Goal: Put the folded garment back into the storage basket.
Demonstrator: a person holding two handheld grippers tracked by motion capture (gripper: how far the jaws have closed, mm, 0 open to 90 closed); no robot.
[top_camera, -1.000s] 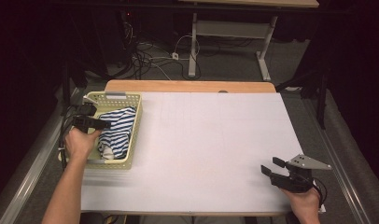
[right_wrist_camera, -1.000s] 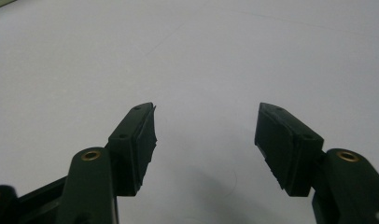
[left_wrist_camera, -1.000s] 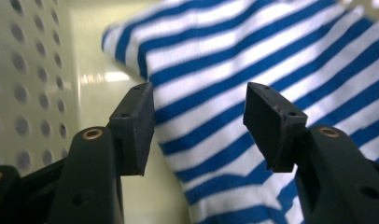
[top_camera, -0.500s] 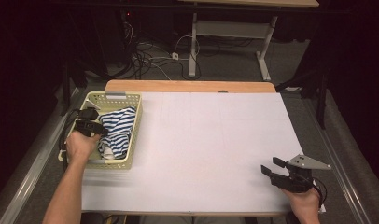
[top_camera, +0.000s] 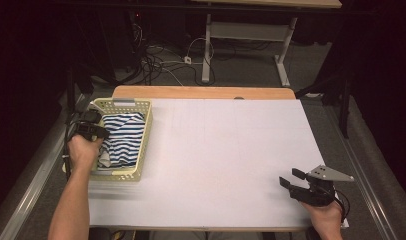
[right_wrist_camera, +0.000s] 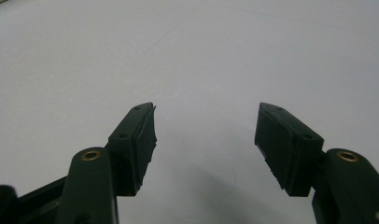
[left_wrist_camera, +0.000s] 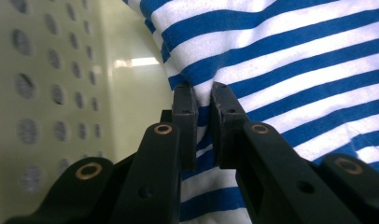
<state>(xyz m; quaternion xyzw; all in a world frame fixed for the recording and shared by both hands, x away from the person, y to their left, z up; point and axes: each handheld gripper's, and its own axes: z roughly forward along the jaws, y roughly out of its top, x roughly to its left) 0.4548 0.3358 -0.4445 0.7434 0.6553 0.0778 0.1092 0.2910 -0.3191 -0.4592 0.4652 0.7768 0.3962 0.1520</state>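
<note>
The striped cloth (top_camera: 120,140) lies bunched inside the pale yellow basket (top_camera: 147,131) at the desk's (top_camera: 226,150) left edge, toward nine o'clock from the desk's middle, with its long axis running from twelve to six o'clock along the basket's length. The left tongs (top_camera: 93,131) sit at the cloth's nine o'clock side, reaching over the basket's left wall, and their jaws have just been closing on a fold of the blue-and-white fabric. In the left gripper view, the left tongs (left_wrist_camera: 204,95) are clenched on a pinch of the cloth (left_wrist_camera: 295,60), which bulges up between and beyond the tips at twelve o'clock, while the basket's perforated wall (left_wrist_camera: 47,84) stands close at nine o'clock. The right tongs (top_camera: 293,182) rest well apart, low over the bare desk near five o'clock, and in the right gripper view they (right_wrist_camera: 204,133) stand released with nothing between the pads but the white surface (right_wrist_camera: 187,51). The left hand is therefore by far the nearer one, already gripping. Judging from this, the coming lift depends on drawing the cloth up and toward three o'clock, clear of the basket's right rim, toward the open desk where the right tongs wait.
</note>
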